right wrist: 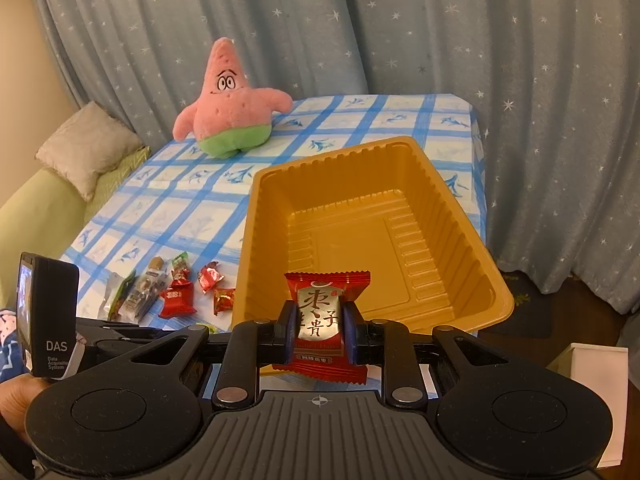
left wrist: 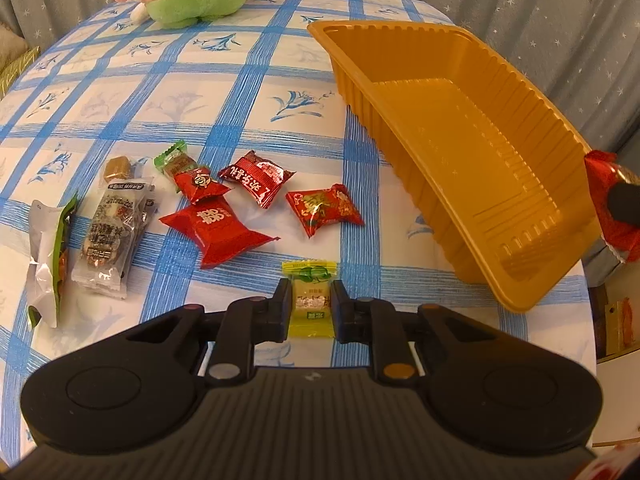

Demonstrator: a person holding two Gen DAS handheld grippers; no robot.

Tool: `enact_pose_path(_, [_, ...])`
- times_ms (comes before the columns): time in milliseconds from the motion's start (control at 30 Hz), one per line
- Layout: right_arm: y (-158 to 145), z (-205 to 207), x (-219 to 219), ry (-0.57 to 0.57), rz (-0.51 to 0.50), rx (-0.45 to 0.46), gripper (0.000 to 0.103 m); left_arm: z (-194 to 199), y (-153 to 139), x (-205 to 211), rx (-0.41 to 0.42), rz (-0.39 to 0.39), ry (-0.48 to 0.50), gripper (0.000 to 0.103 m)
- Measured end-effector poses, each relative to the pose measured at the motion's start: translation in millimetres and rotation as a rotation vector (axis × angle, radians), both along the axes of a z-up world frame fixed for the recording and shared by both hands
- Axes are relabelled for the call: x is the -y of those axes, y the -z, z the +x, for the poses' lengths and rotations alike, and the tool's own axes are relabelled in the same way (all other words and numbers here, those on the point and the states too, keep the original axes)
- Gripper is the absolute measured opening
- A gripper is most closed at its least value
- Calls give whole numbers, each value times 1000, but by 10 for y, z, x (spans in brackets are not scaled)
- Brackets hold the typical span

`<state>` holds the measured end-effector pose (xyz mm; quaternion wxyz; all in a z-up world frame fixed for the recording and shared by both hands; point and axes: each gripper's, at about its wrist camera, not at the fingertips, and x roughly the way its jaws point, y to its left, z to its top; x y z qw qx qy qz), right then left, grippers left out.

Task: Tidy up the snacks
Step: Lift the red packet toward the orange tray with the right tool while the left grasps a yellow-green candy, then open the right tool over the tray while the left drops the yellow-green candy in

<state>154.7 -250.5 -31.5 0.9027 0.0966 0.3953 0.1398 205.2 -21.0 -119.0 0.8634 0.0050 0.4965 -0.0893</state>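
My left gripper is shut on a small yellow-green wrapped candy that lies on the blue-checked tablecloth. Past it sit several snacks: red packets, a dark red one, a clear-wrapped bar and a green-edged pouch. My right gripper is shut on a red and silver snack packet, held at the near rim of the empty orange tray. In the left wrist view that tray stands at the right, with the right gripper's packet at its edge.
A pink and green star plush sits at the table's far side. Star-print curtains hang behind. A cushion rests on a green seat at the left. A hand holds the left device beside my right gripper.
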Motion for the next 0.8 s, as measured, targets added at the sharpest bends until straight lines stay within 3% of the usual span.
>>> enact_pose_path(300, [-2,11,-10,-15,10,7,24,-63,-142,-66,20,15,-10,18])
enact_pose_path(800, [23,111,96,4,26,15,24,-81,-691,39,129,-30,33,18])
